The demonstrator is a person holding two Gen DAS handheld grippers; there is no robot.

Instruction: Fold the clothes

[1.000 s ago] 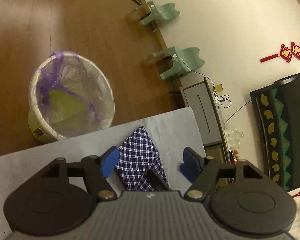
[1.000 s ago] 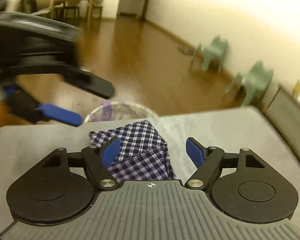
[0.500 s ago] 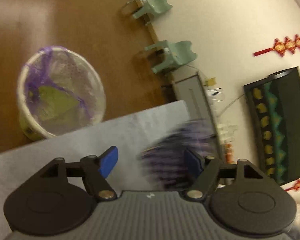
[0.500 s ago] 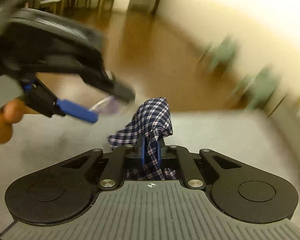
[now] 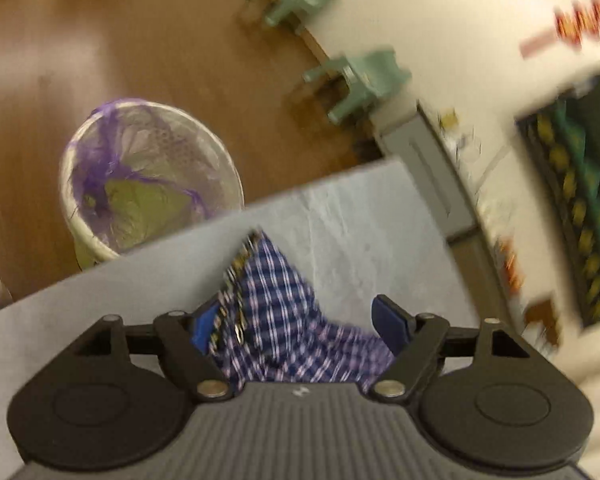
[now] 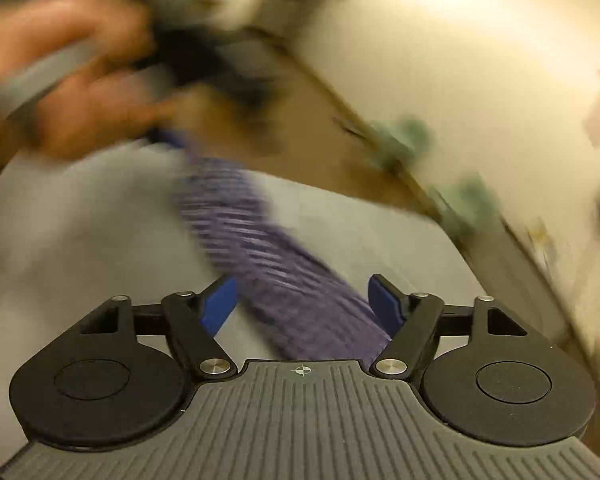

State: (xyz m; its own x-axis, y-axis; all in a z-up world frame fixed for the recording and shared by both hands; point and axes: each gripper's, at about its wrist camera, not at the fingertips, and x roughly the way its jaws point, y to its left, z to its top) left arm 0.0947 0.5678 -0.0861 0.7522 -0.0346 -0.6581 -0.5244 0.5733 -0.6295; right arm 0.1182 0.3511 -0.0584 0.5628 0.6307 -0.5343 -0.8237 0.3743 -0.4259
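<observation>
— Where is the cloth?

— The plaid garment (image 5: 276, 312) lies bunched on the grey table (image 5: 340, 216), rising between my left gripper (image 5: 296, 324) fingers, which stand wide apart and grip nothing.

— And the other side?

— My right gripper (image 6: 300, 304) is spread wide too (view badly blurred); the cloth streaks between its fingers, unclamped. A hand (image 6: 60, 76) shows upper left. A lined bin (image 5: 148, 176) stands beyond the table.
</observation>
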